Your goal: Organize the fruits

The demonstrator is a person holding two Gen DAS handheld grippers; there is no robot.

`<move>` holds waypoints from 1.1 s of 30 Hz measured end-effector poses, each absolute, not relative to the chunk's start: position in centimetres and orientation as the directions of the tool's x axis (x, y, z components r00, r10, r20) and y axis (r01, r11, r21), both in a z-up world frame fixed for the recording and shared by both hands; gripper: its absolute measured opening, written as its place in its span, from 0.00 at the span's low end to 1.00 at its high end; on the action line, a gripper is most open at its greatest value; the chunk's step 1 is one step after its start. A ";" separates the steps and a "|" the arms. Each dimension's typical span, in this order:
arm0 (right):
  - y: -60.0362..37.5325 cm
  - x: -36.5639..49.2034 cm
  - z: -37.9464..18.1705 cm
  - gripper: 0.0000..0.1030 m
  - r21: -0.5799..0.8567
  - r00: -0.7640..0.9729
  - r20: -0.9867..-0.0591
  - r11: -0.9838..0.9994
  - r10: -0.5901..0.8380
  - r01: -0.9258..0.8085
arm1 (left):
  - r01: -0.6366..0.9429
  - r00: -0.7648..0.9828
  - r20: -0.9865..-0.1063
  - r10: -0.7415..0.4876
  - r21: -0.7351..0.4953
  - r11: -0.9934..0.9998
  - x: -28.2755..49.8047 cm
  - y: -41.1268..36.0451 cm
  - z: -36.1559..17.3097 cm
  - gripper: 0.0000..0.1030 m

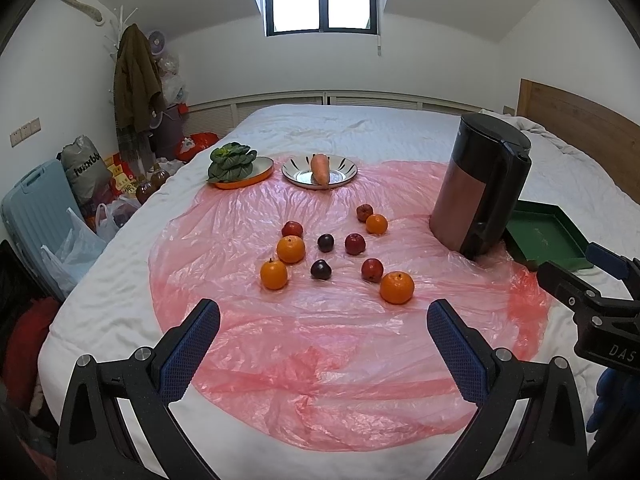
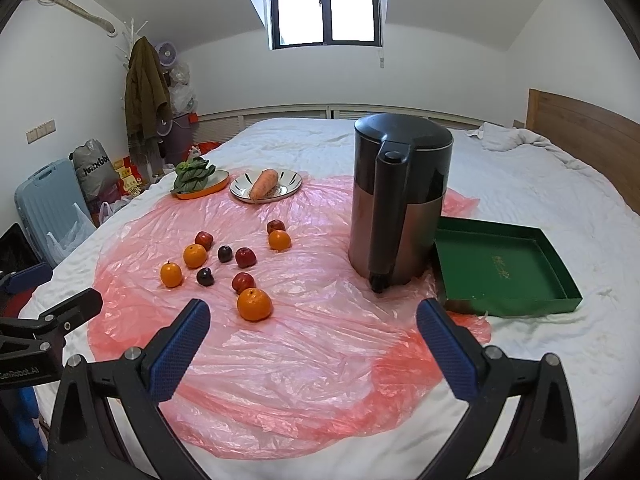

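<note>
Several fruits lie loose on a pink plastic sheet (image 1: 320, 340) on the bed: oranges, the nearest one (image 1: 396, 287) (image 2: 254, 304), small red apples (image 1: 355, 243) (image 2: 245, 257) and dark plums (image 1: 321, 269) (image 2: 205, 276). An empty green tray (image 1: 548, 236) (image 2: 504, 268) lies at the right beside a kettle. My left gripper (image 1: 323, 322) is open and empty, in front of the fruits. My right gripper (image 2: 313, 322) is open and empty, near the nearest orange; its side shows in the left wrist view (image 1: 580, 280).
A tall black and copper kettle (image 1: 480, 184) (image 2: 400, 200) stands between the fruits and the tray. Behind the fruits are a white plate with a carrot (image 1: 320, 170) (image 2: 264, 184) and an orange dish with greens (image 1: 232, 164) (image 2: 196, 178). Bags and a suitcase (image 1: 32, 208) crowd the floor at left.
</note>
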State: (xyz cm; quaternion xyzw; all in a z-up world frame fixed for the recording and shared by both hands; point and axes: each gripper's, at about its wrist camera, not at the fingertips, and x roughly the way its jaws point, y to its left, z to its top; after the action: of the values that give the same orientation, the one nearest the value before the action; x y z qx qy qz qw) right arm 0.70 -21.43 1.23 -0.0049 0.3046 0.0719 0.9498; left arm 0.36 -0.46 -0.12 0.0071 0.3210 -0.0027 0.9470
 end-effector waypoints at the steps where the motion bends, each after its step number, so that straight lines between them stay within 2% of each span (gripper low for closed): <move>1: -21.4 0.7 1.2 1.00 0.034 0.803 -0.580 0.989 0.135 -0.141 | 0.010 0.794 -0.608 -0.001 0.012 1.000 0.4 -0.5 -0.1 0.99; 33: -21.2 0.9 0.7 1.00 0.028 0.806 -0.574 0.988 0.143 -0.155 | 0.023 0.789 -0.615 -0.001 0.028 0.999 0.6 -0.3 -1.1 0.99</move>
State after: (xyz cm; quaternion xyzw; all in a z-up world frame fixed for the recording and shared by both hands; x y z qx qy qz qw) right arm 0.86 -21.22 0.72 -0.0099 0.3014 0.0783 0.9502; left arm 0.56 -0.29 -1.15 0.0169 0.3249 -0.0061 0.9456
